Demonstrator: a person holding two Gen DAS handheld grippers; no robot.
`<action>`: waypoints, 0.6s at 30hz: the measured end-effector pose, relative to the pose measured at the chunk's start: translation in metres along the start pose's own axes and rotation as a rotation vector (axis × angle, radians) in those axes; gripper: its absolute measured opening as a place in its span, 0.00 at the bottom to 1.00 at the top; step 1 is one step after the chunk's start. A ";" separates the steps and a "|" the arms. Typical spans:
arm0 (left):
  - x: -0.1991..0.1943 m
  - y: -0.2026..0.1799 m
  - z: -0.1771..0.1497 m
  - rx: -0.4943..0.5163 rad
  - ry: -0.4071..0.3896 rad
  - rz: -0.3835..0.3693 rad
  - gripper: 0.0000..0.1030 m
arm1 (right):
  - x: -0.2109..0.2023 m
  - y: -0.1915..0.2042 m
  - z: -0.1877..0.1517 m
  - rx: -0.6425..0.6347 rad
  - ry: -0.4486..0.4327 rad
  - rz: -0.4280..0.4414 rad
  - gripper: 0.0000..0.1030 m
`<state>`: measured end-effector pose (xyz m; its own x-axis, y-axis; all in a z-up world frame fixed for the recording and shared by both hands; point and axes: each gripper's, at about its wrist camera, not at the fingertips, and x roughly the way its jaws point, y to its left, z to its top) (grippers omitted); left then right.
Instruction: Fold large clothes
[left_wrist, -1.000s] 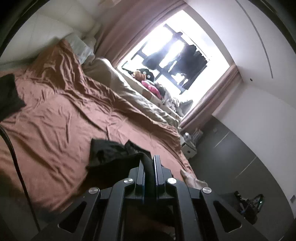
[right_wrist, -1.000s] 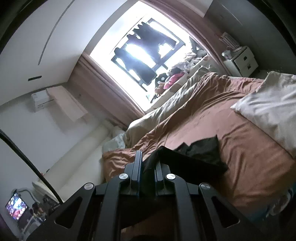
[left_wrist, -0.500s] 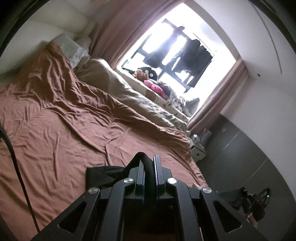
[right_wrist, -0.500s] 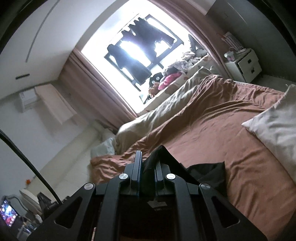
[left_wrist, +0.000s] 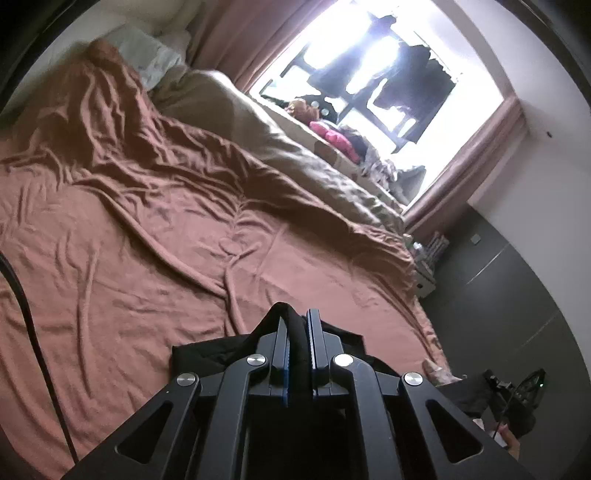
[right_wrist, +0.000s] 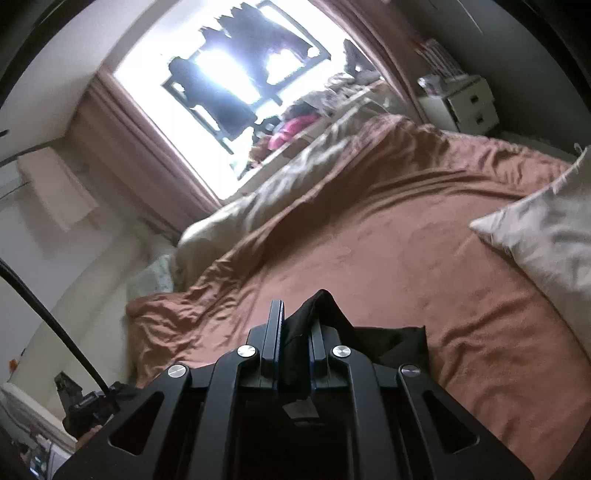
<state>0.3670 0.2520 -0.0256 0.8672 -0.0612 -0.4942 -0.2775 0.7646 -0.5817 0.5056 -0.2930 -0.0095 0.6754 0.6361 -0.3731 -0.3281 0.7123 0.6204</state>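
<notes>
Both grippers, left (left_wrist: 297, 325) and right (right_wrist: 297, 317), are clenched on the black garment (left_wrist: 207, 352), lifted over the bed (left_wrist: 129, 236) toward 6 o'clock. I judge this the spreading step; next, lay it flat.

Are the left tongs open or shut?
Shut: the left tongs pinch a bunch of the black garment between their fingers.

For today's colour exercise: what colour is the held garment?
Black garment, clearest in right wrist view.
</notes>
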 end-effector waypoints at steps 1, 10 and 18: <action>0.009 0.005 -0.001 -0.004 0.008 0.008 0.07 | 0.005 0.000 0.002 0.006 0.004 -0.009 0.07; 0.077 0.041 -0.015 -0.057 0.150 0.126 0.15 | 0.050 0.003 0.001 0.081 0.095 -0.072 0.38; 0.053 0.049 -0.011 -0.071 0.053 0.161 0.76 | 0.034 0.012 0.010 0.078 0.100 -0.099 1.00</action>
<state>0.3953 0.2789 -0.0875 0.7870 0.0230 -0.6165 -0.4409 0.7200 -0.5360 0.5314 -0.2663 -0.0078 0.6318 0.5926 -0.4996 -0.2079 0.7505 0.6274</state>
